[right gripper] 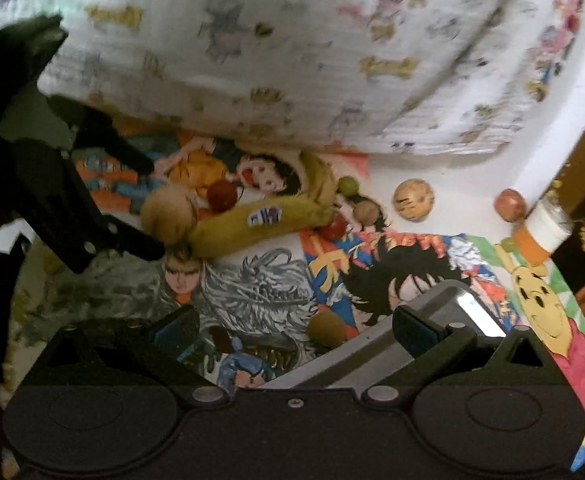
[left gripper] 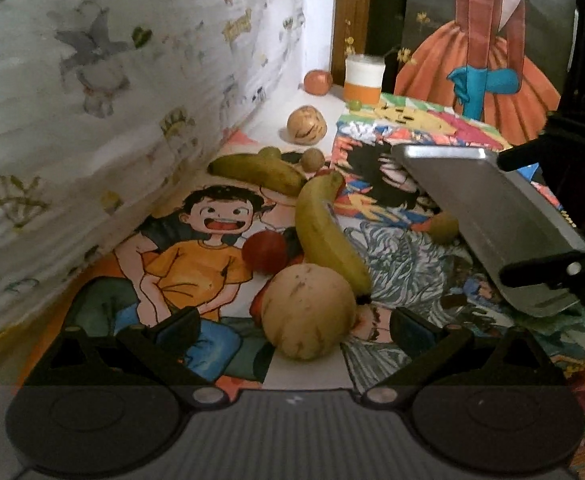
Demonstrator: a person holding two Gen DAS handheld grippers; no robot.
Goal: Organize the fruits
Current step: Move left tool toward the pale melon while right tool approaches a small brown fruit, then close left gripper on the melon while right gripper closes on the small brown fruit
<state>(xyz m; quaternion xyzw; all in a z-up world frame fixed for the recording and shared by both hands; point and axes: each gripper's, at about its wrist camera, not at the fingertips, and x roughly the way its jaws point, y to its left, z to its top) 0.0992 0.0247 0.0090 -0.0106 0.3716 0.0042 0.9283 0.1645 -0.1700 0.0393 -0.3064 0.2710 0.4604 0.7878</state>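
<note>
A pale round melon lies on the cartoon-print table cover, between the fingers of my left gripper, which is open around it. A yellow banana leans against the melon, with a red fruit beside it and a greener banana behind. My right gripper has its jaws wide apart. A tilted metal tray lies under its right finger; nothing touches the left finger.
A small brownish-green fruit sits under the tray's edge. Farther back are a speckled round fruit, an orange fruit and an orange-and-white cup. A patterned white cloth wall borders the left.
</note>
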